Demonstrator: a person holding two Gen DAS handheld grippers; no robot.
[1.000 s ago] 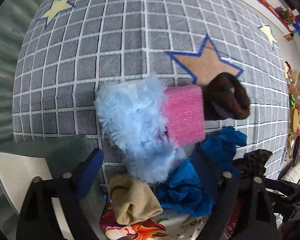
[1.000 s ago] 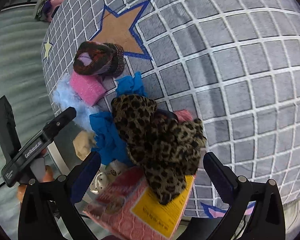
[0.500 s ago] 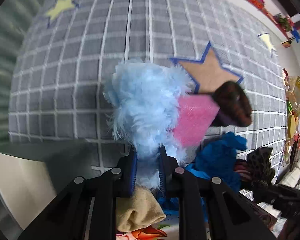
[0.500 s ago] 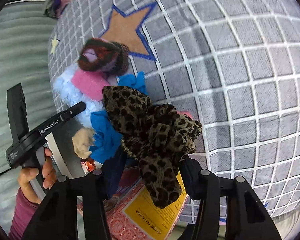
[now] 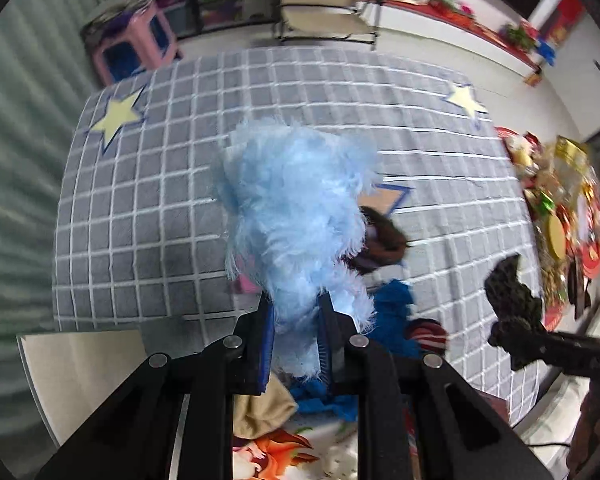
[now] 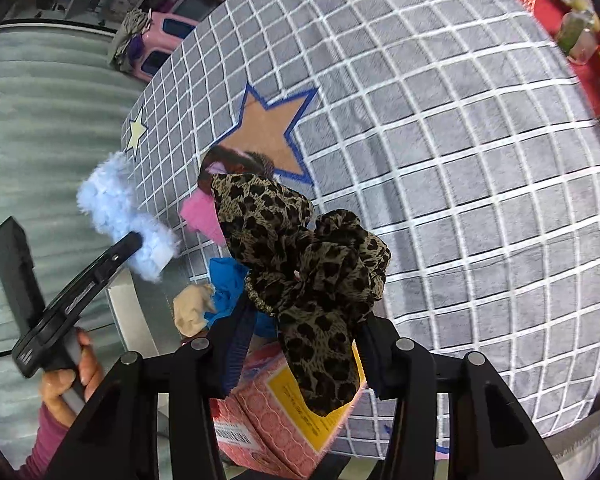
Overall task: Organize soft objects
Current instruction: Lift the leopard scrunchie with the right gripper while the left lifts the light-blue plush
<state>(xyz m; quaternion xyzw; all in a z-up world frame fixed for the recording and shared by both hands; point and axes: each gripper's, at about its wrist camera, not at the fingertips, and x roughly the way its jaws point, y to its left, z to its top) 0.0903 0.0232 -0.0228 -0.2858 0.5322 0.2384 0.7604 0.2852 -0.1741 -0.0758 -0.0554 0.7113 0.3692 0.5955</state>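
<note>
Both tongs are clamped, the left gripper (image 5: 296, 336) on the blue fluffy piece (image 5: 296, 216) and the right gripper (image 6: 296, 344) on the leopard scrunchie (image 6: 300, 256), above the pile by the brown star (image 6: 270, 132); I'd lift each well clear before sorting so nothing snags.

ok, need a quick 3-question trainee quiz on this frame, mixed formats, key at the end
1. True or false: the left gripper is clamped on the fluffy light-blue plush piece.
2. What does the right gripper hold? A) crumpled blue cloth B) leopard-print fabric scrunchie C) pink sponge block
3. Fill in: the dark brown knitted item lies partly on the tan ____ printed on the grey checked rug.

Key: 1 true; 2 B, the leopard-print fabric scrunchie; 3 star.
</note>
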